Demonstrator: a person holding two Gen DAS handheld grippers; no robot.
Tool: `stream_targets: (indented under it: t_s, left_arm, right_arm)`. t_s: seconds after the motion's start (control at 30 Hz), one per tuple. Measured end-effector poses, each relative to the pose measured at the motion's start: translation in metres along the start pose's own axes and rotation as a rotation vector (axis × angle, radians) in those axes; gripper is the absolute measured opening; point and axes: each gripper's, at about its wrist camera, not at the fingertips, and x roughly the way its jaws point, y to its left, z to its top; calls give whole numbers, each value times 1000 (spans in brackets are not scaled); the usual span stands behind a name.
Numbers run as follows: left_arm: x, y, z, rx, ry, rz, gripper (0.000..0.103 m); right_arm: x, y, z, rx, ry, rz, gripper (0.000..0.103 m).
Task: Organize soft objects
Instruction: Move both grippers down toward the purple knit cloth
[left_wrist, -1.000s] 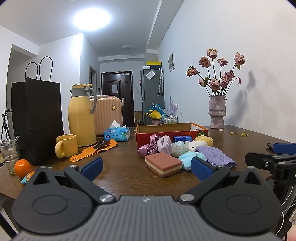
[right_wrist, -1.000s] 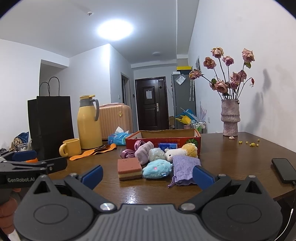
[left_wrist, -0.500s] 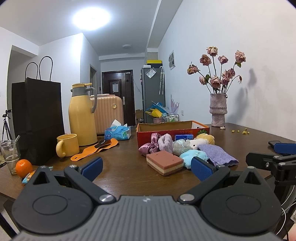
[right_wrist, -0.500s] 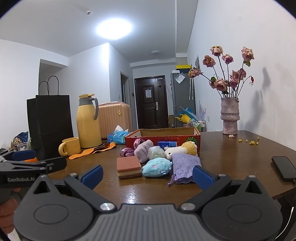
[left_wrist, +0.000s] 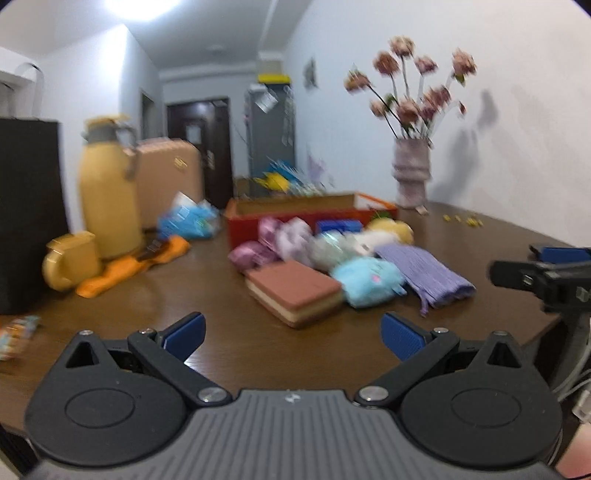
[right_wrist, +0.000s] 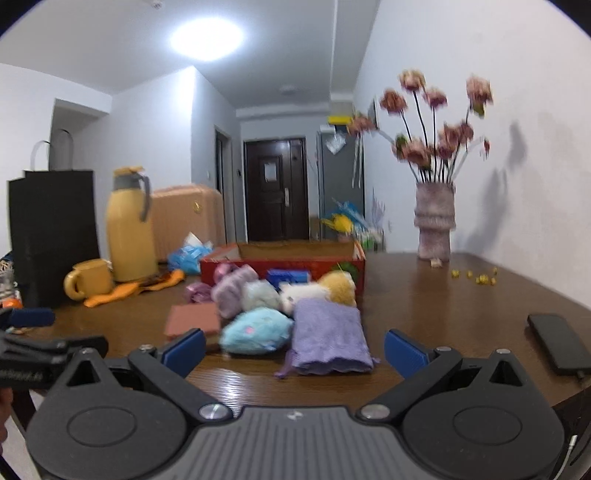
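A pile of soft things lies on the brown table in front of a red cardboard box: a brown layered sponge, a light blue plush, a purple cloth, pink and lilac scrunchies, a white plush and a yellow plush. My left gripper is open and empty, just short of the sponge. My right gripper is open and empty, just short of the blue plush and the purple cloth.
A yellow jug, a yellow mug, an orange strap, a black bag and a tissue pack stand at the left. A flower vase stands at the back right. A phone lies near the right edge.
Both grippers have moved forward and a little up over the table, closer to the pile of soft things. Both stay open and empty.
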Motion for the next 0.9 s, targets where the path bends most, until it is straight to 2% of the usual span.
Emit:
stream_targets:
  t_s: [0.1,0.2,0.3,0.37,0.47,0.53,0.63,0.67,0.77,0.83,0.9]
  left_arm:
    - [28,-11,1,1,36,-39,103]
    - [48,-16,6,-2,51,-41,103]
    - [61,-19,14,-7,52,-34,103]
    - [65,-21,18,-7,44,-27,103]
    - [73,-26,22,3,61,-23,103]
    - [77,-33,26,19,62,-33,103]
    - [87,-51,41,40,31,-86,103]
    - [92,-57,47,40,24,-111,103]
    - [114,-74,71,19,22,-197,99]
    - [138,-88,89,1,32,-257,93]
    - [168,-97,101,-32,86,-303,83]
  right_arm:
    - [36,-17,0,40,61,-6,101]
    - [80,-25,1,49,155,2,93]
    - [118,-25,-2,57,208,-1,82]
    - [135,-23,-3,28,231,-38,69]
    - [142,-32,-8,-21,253,-48,59]
    - [136,-47,-7,-64,255,-72,58]
    - [127,-72,0,-123,255,-149,63]
    - [122,-82,3,-117,237,-173,68]
    - [113,-107,12,-30,205,-225,70]
    - [113,-125,13,78,196,-199,70]
    - [122,-138,11,169,203,-151,70]
